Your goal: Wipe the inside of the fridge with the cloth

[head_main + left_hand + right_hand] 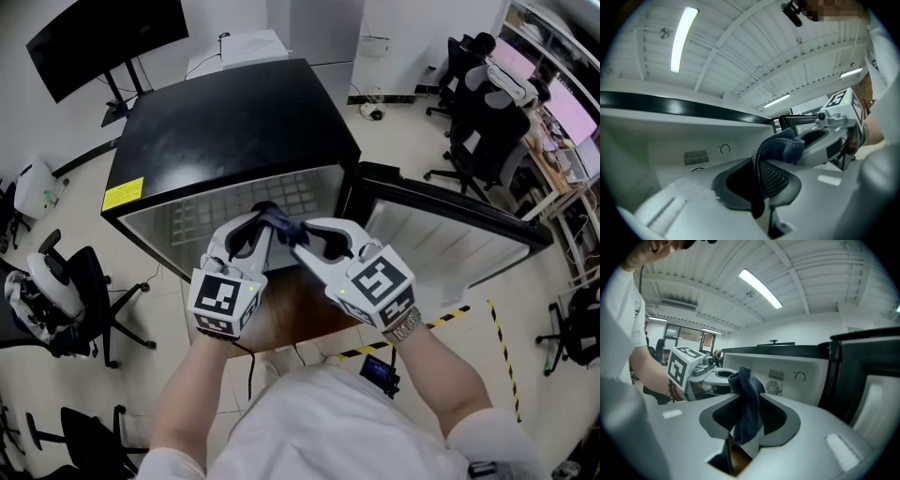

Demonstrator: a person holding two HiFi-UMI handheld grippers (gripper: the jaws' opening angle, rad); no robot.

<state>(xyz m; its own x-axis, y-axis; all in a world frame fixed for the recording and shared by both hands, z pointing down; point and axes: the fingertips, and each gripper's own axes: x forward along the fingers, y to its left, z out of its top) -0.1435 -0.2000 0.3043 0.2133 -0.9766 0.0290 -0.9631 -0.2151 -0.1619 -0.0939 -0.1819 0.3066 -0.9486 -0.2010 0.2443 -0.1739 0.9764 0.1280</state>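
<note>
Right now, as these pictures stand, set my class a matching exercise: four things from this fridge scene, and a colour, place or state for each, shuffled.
Things:
1 cloth
2 fridge door
3 left gripper
4 label

Descriptions:
A swung open
B yellow, on top of the fridge
C shut on the cloth
D dark blue

Pairs: 1-D, 2-A, 3-C, 4-B
</note>
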